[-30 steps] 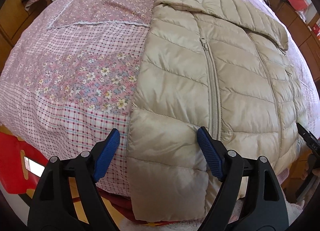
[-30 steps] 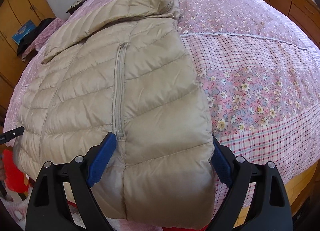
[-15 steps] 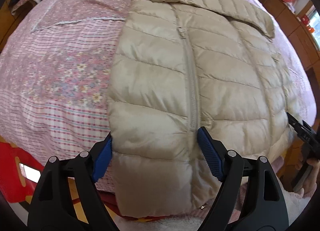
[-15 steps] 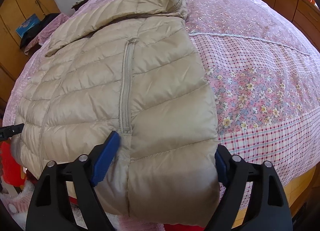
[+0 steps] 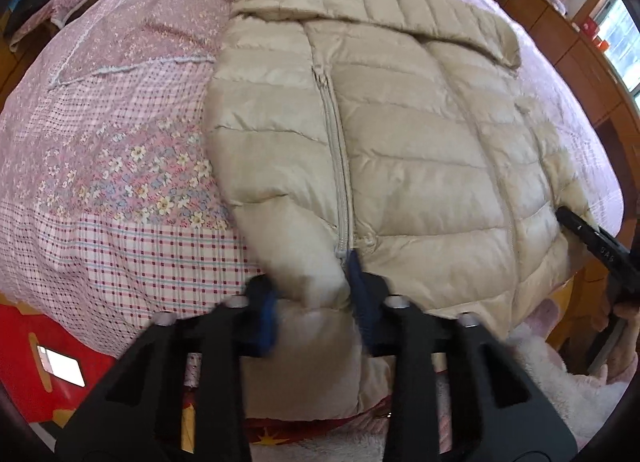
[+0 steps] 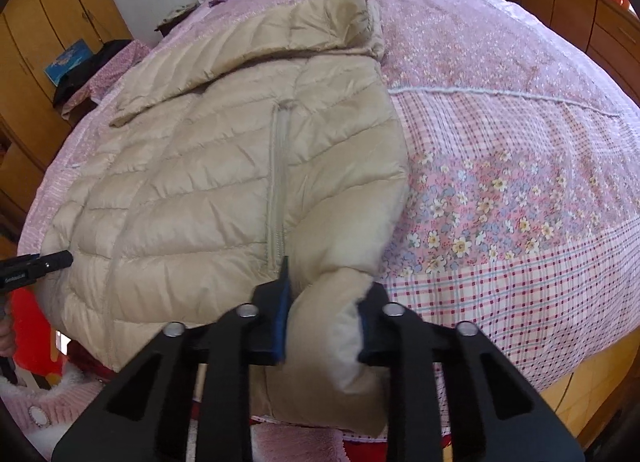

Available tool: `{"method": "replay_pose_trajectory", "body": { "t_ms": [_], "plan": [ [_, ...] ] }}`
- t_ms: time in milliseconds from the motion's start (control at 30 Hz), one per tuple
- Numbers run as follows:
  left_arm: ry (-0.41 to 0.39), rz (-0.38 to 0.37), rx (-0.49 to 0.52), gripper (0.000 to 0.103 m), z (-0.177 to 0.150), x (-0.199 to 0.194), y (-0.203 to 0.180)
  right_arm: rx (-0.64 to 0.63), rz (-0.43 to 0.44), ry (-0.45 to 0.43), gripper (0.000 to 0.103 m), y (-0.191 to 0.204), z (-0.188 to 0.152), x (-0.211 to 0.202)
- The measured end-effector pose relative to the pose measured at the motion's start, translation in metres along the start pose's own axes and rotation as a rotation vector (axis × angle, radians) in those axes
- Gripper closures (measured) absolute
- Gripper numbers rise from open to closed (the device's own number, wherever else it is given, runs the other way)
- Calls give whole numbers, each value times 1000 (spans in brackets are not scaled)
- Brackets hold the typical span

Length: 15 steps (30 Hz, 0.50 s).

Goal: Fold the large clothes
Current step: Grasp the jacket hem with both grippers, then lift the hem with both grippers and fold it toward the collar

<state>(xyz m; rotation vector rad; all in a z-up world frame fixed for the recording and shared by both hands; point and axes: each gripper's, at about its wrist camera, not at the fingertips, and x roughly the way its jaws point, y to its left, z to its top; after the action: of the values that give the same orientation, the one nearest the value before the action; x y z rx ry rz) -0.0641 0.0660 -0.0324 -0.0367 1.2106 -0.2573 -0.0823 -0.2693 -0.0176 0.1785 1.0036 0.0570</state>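
Bedroom, bed covered with a pink patchwork floral and check quilt, wooden wardrobes around. Beige puffer jacket lies flat on the bed, zipped front up, collar at the far end, hem hanging over the near edge. Left gripper jaws have just been closing, now narrow, blue pads pinching a bunched fold of the jacket hem next to the zipper. Right gripper jaws have also just been closing, narrow, clamped on the hem fold at the other corner, beside a pocket zipper. Each view catches the other gripper's black tip at the jacket's far side edge.
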Motion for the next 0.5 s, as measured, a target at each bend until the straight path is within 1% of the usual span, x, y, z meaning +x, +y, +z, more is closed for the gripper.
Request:
{"method": "replay_pose_trajectory", "body": {
  "t_ms": [67,200,300,367,500],
  "plan": [
    [-14,-14,0,85,0,-8,1,2,8,-3,85,1,1,-5],
    [-10,1,12,87,-3,-17,0,1,33,-3,87,4,1,-18],
    [-16,-7,31,88,-5,-28,2,13,52,-5,88,3,1,-30],
    [-27,-18,37,88,-9,-42,5,20,70,-17,88,2,2,-39],
    [-71,-15,45,89,-1,-63,8,23,114,-86,89,5,17,-55]
  ]
}}
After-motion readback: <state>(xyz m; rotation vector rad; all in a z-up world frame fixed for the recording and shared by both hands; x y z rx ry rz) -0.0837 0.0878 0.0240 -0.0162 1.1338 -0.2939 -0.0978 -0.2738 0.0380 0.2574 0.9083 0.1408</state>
